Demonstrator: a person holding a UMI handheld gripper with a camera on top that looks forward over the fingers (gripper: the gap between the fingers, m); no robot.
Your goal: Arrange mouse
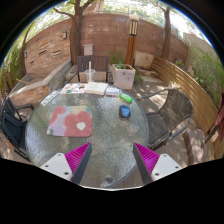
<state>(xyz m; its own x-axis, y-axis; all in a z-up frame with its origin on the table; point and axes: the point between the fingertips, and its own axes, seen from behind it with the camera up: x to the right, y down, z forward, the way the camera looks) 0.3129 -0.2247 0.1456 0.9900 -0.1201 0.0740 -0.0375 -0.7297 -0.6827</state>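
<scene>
A dark blue mouse (125, 112) lies on the round glass table (105, 140), well beyond my fingers and a little right of them. A red and pink patterned mouse mat (70, 122) lies on the table beyond my left finger. My gripper (112, 160) is open and empty, held above the near part of the table. Its magenta pads (78, 157) stand wide apart with only the glass top between them.
A green object (126, 98) and white papers or books (95, 88) lie at the table's far side. Metal chairs stand at the right (172, 112) and left (12, 125). A white planter box (123, 75), a brick wall and a wooden fence (190, 85) lie beyond.
</scene>
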